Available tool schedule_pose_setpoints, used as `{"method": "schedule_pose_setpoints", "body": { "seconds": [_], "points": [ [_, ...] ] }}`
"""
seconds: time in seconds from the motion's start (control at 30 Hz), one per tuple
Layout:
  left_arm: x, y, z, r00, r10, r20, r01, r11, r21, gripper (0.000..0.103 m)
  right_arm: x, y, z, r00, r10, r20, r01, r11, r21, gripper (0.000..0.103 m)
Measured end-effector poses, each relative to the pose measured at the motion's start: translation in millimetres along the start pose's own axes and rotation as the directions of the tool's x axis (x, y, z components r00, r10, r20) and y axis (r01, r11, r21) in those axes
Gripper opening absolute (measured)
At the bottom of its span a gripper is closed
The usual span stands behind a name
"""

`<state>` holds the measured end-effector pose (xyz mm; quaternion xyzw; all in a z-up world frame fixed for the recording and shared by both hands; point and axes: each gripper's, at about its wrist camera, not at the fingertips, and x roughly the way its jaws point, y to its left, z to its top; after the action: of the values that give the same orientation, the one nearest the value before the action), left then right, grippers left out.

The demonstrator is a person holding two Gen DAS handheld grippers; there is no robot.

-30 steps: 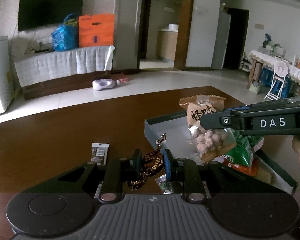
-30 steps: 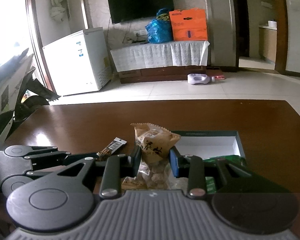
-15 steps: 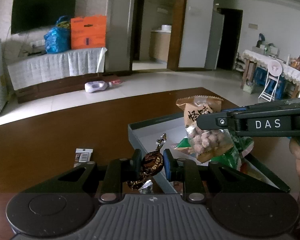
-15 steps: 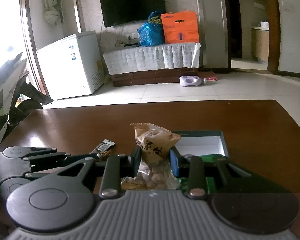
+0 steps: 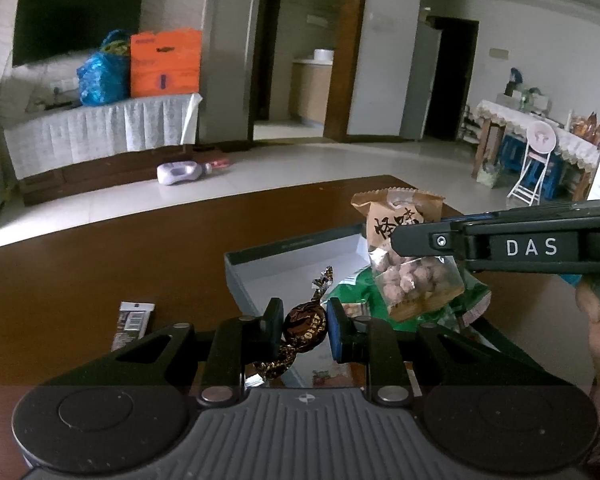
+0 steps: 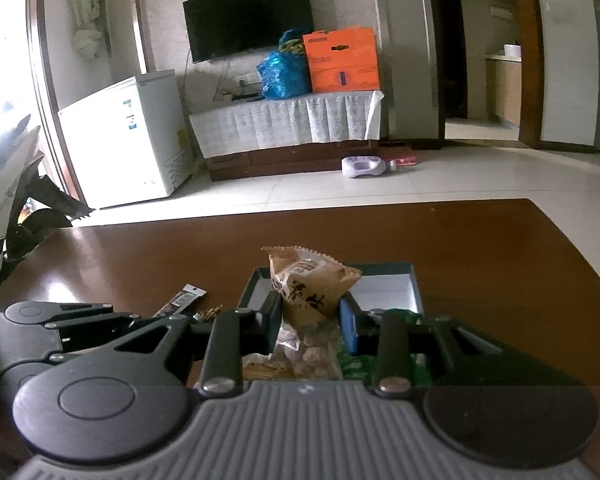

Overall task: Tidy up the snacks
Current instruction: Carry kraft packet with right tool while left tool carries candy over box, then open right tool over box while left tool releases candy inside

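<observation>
Left gripper point(image 5: 303, 326): its jaws are clamping a brown foil-wrapped toffee point(image 5: 305, 326) by its round middle, so both twisted ends are sticking out free, one above the pads and one below.
Right gripper point(image 6: 310, 318): its jaws are pinching a brown-paper nut bag point(image 6: 310, 288) at the waist; the printed top is standing up above the pads and the clear, nut-filled bottom is hanging below them.
Why held so: both snacks are being carried clear of the table point(image 5: 100, 264), probably so they can be dropped in from above rather than slid over the rim.
Box point(image 5: 300, 258): the open grey box is lying just ahead of and below both grippers; its white floor is bare at the far end.
Already packed: a green packet point(image 5: 358, 294) is lying at the box's near end, directly under the nut bag.
Still out: a dark snack bar point(image 5: 132, 322) is lying on the table to the left of the left gripper, outside the box.
Change since earlier frame: the box is sitting nearer the centre of the left wrist view, and the toffee is now hanging over its near corner instead of over bare wood.
Grips compared: both are looking unchanged.
Judged step: the two are arriving for release into the box.
</observation>
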<state>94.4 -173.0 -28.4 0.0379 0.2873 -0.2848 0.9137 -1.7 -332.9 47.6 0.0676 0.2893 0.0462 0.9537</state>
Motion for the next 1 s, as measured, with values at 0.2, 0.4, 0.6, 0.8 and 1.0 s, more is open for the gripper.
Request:
{"method": "schedule_pose_setpoints", "body": {
  "seconds": [0.2, 0.4, 0.6, 0.8, 1.0],
  "points": [
    [9.4, -7.8, 1.2, 1.000, -0.018, -0.006, 0.018, 1.000, 0.000, 0.024, -1.1, -9.3, -1.1, 1.000, -0.025, 0.007, 0.025, 1.000, 0.011, 0.031],
    [16.8, -16.5, 1.1, 0.999, -0.032, -0.009, 0.032, 0.999, 0.000, 0.024, 0.3, -23.8, -1.0, 0.999, -0.044, 0.010, 0.044, 0.999, 0.031, 0.031],
    [22.1, -22.7, 0.4, 0.999, -0.037, -0.014, 0.037, 0.999, 0.001, 0.024, 2.4, -28.6, -1.0, 0.998, -0.060, 0.014, 0.059, 0.998, 0.038, 0.031],
    [25.5, -26.0, -0.6, 0.999, -0.042, -0.021, 0.042, 0.999, 0.002, 0.024, 7.2, -33.1, -0.8, 0.998, -0.069, 0.010, 0.068, 0.997, 0.041, 0.031],
    [29.5, -27.1, -0.2, 0.999, -0.045, -0.026, 0.045, 0.999, 0.000, 0.024, 4.5, -30.7, -6.3, 0.997, -0.078, 0.013, 0.077, 0.996, 0.047, 0.031]
  ]
}}
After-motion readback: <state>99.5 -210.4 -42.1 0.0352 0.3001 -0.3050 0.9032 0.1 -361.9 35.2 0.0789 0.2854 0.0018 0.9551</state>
